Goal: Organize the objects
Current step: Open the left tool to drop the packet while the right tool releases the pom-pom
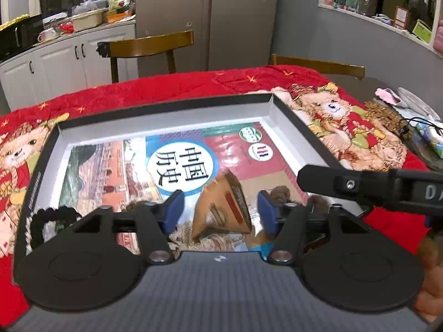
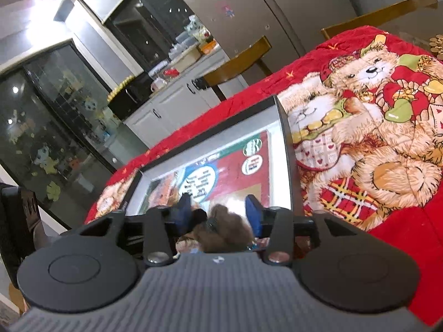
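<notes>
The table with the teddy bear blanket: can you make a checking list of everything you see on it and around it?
Surface: table under a red bear blanket.
Job's things: open box holding a book, a small brown carton tilted on it, black beads in the box's corner, a brown furry thing.
Clutter: wrappers and packets at the table's far right.
Grippers: left tool open around the carton; right tool open around the furry thing.
Cables: black cord.
Surroundings: chairs, white cabinets, fridge.

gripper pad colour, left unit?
Blue pads on a black frame; clearest in the left wrist view.
</notes>
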`<action>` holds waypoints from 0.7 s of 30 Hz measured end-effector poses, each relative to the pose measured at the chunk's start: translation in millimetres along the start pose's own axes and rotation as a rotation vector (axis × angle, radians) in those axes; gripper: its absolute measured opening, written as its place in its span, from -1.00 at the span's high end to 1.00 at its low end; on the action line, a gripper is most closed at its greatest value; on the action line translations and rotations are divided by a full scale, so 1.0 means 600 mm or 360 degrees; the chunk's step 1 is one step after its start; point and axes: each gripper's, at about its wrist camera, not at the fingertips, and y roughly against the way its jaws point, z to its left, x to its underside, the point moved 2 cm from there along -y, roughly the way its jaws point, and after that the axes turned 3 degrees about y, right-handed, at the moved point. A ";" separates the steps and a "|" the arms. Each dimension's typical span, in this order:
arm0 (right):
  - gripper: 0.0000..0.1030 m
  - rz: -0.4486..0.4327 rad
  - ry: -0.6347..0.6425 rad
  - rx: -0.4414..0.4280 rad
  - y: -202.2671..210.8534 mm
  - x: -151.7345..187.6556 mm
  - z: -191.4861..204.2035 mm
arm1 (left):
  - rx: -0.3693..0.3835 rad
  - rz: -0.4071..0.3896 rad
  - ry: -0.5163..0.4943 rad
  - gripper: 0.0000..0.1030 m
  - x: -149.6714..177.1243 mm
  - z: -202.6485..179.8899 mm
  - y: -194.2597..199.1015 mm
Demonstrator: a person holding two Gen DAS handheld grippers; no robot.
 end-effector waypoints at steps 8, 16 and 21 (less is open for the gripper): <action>-0.52 -0.0154 0.0074 -0.0154 0.044 -0.016 0.033 | 0.0004 -0.0102 0.0036 -0.41 -0.032 0.026 0.050; -0.60 -0.0362 0.0383 -0.0157 0.114 -0.017 0.120 | -0.0022 -0.0382 0.0098 -0.41 -0.076 0.071 0.187; -0.71 -0.0471 0.0520 -0.0124 0.151 0.011 0.170 | -0.0127 -0.0568 -0.0017 -0.53 -0.058 0.067 0.284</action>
